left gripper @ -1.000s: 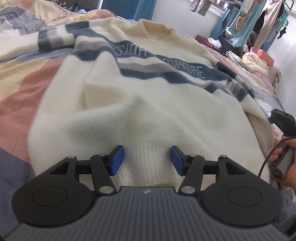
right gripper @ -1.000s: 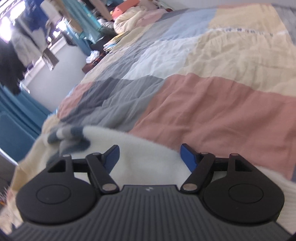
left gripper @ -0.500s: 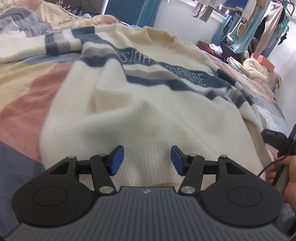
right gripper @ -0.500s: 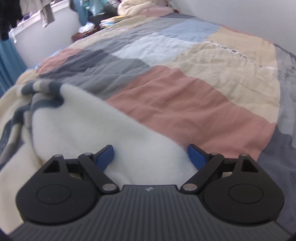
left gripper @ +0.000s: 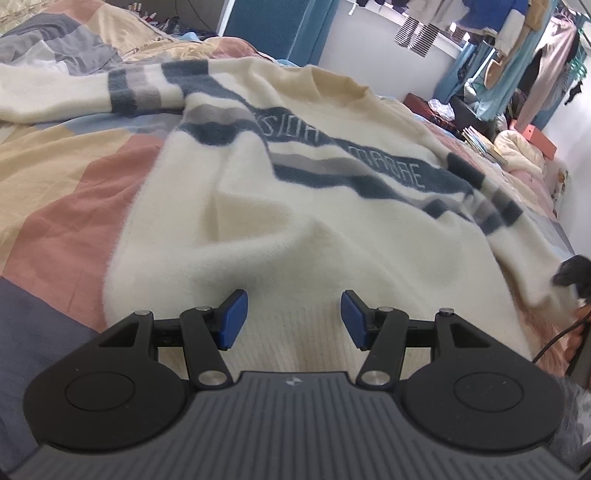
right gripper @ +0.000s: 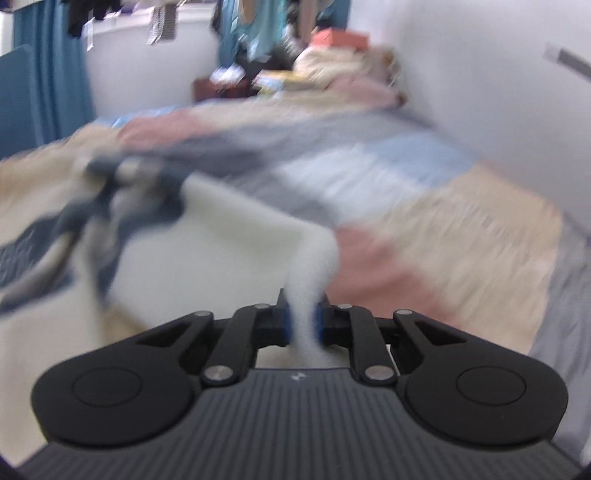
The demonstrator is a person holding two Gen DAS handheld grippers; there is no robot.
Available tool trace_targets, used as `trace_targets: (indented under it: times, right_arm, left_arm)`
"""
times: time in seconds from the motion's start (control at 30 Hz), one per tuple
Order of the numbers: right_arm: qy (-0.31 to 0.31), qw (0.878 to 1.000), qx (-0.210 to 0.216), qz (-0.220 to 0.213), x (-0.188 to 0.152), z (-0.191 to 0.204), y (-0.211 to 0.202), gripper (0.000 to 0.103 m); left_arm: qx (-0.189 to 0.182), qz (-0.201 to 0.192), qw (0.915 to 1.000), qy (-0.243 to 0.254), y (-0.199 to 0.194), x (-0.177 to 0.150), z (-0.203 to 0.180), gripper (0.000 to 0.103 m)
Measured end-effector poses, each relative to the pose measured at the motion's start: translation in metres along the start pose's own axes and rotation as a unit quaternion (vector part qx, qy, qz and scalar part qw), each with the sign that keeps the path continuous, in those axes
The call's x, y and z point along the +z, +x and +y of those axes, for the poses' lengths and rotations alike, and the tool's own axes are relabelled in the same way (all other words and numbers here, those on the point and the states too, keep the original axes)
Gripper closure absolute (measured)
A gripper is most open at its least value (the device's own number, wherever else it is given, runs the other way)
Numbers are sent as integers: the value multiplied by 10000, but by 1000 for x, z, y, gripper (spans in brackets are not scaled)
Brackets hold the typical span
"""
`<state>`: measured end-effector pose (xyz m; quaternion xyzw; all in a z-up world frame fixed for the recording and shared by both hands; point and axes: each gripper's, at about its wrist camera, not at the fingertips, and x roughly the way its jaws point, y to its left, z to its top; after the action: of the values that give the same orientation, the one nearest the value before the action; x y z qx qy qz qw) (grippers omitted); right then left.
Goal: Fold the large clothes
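Note:
A cream sweater (left gripper: 332, 229) with blue and grey chest stripes lies spread on the patchwork quilt (left gripper: 66, 206). My left gripper (left gripper: 293, 319) hovers open over its ribbed hem, blue pads apart, with knit below and between them. In the blurred right wrist view, the jaws of my right gripper (right gripper: 303, 317) are closing, and a bunched fold of the sweater (right gripper: 229, 236) is pinched between the pads. That fold rises off the quilt (right gripper: 461, 236). A dark blur at the right edge of the left wrist view is the other tool (left gripper: 572, 273).
Hanging clothes (left gripper: 517, 55) and a blue curtain (left gripper: 273, 26) stand beyond the bed. Books and bedding (left gripper: 517, 151) are piled at the far corner. A white wall (right gripper: 480, 92) runs along the bed's right side.
My right gripper went from wide open to closed on the sweater's edge, rolled and rose, pulling the cloth up. The left gripper stayed open over the hem.

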<state>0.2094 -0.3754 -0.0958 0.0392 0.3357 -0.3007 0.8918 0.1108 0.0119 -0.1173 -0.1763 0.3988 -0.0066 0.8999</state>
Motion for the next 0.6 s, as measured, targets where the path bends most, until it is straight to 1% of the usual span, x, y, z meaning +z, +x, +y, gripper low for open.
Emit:
trace_targets:
  times: [0.1, 0.2, 0.27, 0.33, 0.43, 0.5, 0.53, 0.6]
  right_arm:
    - [8, 9986, -288, -445, 35, -18, 11, 88]
    - [-34, 9958, -516, -756, 65, -32, 30, 88]
    - [-135, 9934, -611, -962, 83, -34, 48, 88]
    - [-131, 9922, -561, -1109, 93, -35, 64, 88]
    - [-149, 9919, -658, -1074, 92, -32, 96, 88]
    - [-112, 9935, -733, -863, 80, -30, 122, 87]
    - [21, 9948, -727, -710, 72, -31, 130, 87]
    - [634, 9951, -626, -417, 54, -40, 147, 86]
  left_arm:
    - [43, -25, 9999, -97, 1, 5, 3, 41]
    - [96, -62, 9999, -87, 1, 10, 2, 41]
    - [99, -61, 9999, -42, 2, 12, 2, 41]
    - [130, -36, 9999, 32, 4, 14, 2, 41]
    - [118, 10, 9999, 72, 11, 20, 0, 41]
    - [127, 47, 9998, 111, 19, 25, -1, 41]
    - [129, 72, 9998, 124, 23, 27, -2, 41]
    - [123, 123, 9998, 120, 33, 32, -4, 41]
